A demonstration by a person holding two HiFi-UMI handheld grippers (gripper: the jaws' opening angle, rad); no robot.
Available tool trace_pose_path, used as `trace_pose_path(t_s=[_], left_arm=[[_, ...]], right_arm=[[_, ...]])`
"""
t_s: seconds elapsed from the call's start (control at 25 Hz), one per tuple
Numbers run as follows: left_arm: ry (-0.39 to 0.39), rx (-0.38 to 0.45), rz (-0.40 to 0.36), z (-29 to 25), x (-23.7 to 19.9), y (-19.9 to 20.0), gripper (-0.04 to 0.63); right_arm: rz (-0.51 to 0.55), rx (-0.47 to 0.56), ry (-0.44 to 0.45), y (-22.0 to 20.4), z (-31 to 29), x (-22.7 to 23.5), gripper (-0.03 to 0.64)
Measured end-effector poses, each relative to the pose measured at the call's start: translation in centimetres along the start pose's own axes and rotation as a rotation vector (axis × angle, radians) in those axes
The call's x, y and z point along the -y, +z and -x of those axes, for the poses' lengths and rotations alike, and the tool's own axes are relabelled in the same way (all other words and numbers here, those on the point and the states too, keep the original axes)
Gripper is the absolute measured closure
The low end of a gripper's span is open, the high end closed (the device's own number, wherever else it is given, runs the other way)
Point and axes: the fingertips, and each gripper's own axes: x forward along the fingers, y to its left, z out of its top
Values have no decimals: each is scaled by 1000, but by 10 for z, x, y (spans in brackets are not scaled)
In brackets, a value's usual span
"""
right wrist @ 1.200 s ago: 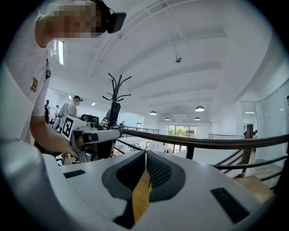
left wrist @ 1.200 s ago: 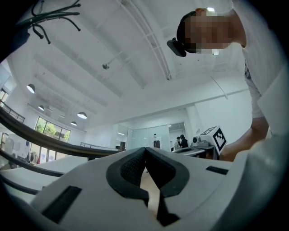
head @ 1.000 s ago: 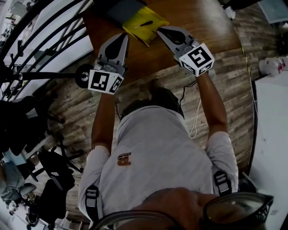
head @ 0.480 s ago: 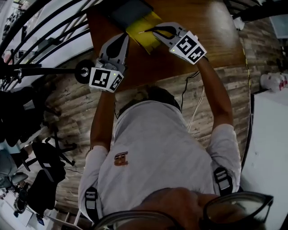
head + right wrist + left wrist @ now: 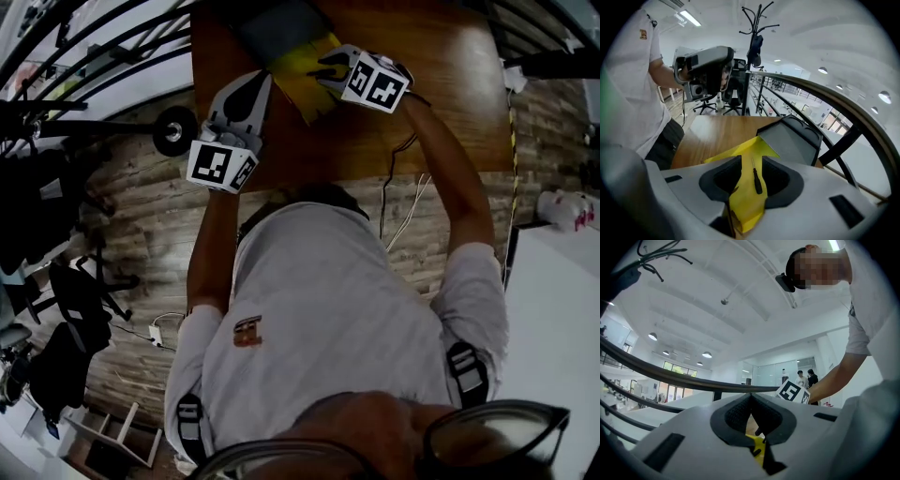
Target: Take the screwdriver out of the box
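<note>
A small black-handled screwdriver (image 5: 757,180) lies on the yellow inside of the open box (image 5: 743,206), whose dark grey lid (image 5: 794,140) stands open behind it. My right gripper (image 5: 752,161) points down over the box, jaws apart, having just been opening. The screwdriver lies between its fingertips, untouched by the pads. In the head view the right gripper (image 5: 326,67) covers the yellow box (image 5: 305,70). Left of the box, my left gripper (image 5: 253,81) hovers with its jaws together and nothing in them; in its own view the left gripper (image 5: 751,397) looks over the yellow edge.
The box sits at the far side of a wooden table (image 5: 441,84). Black railing bars (image 5: 94,52) run along the table's left. A cable (image 5: 403,211) hangs off the near edge. A coat stand (image 5: 754,28) and office chairs (image 5: 717,101) stand beyond the table.
My right gripper has swung left and down over the yellow box, and its jaws have opened around the screwdriver. The left gripper has edged towards the box.
</note>
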Motion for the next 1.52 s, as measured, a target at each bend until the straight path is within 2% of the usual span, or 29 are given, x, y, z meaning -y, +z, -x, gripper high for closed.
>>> trace_pose_path(t_s=[0.28,0.6,1.0,1.4,1.52], left_arm=[[61,-28,-7,-12,-10,-15,575],[113,-50,-4,-16,-24,-23,575],[155,-60,7,-12,-42,-33,575],[165,-67,16,-2,-48,-37,575],[160,-69,17,0,-48,-37,575]], right_arm=[[138,-179,142,-40,-44,15,477],[217,-323,260,-70,-75,21,477],[253,-393,325,-80,-97,25,495],[222,-409,360,-84,-101,22,512],[232,-403,332,-82,-101,24,529]])
